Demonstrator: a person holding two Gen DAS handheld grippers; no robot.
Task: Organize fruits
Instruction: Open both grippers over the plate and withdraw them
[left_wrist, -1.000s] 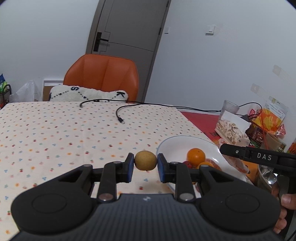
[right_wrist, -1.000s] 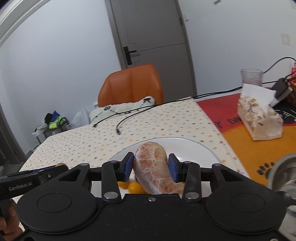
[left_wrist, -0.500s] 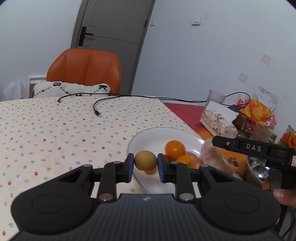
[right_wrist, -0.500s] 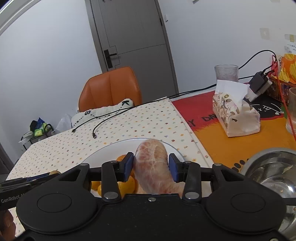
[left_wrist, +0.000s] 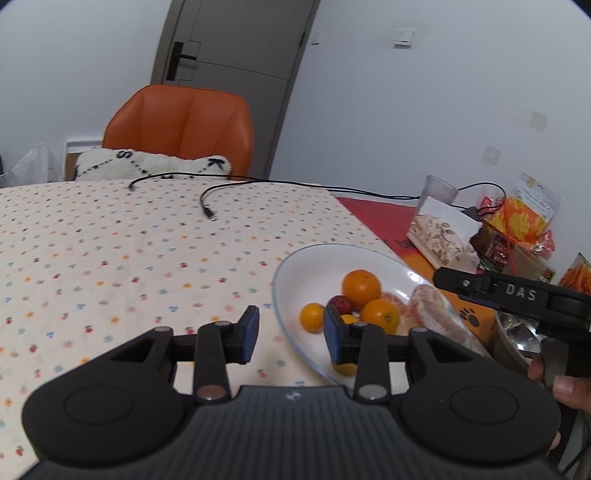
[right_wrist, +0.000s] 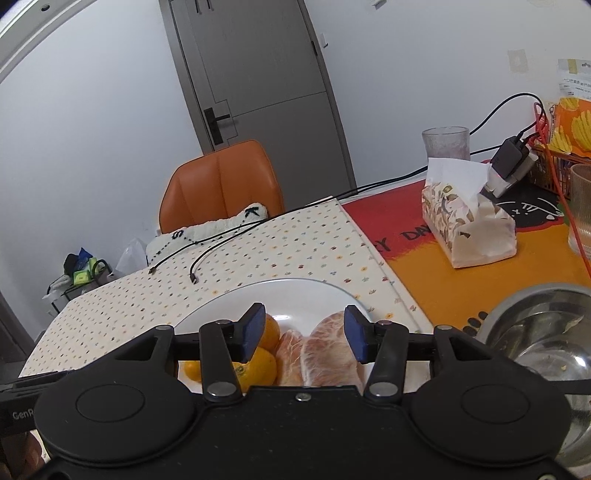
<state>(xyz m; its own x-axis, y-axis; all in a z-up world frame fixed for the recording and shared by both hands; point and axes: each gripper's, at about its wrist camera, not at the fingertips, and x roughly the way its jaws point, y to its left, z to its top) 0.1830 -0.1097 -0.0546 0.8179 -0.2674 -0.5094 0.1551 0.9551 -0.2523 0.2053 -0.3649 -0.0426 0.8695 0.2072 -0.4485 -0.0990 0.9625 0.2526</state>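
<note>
Fruit: oranges, red fruit and peeled pomelo lie together in plate on tabletop. Left gripper and right gripper: fingers spread wide, empty, over plate. Step: release. Next calls for fetching any remaining fruit.

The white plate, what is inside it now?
The white plate holds oranges, a small red fruit and peeled pomelo pieces. The grippers cover its near part.
</note>
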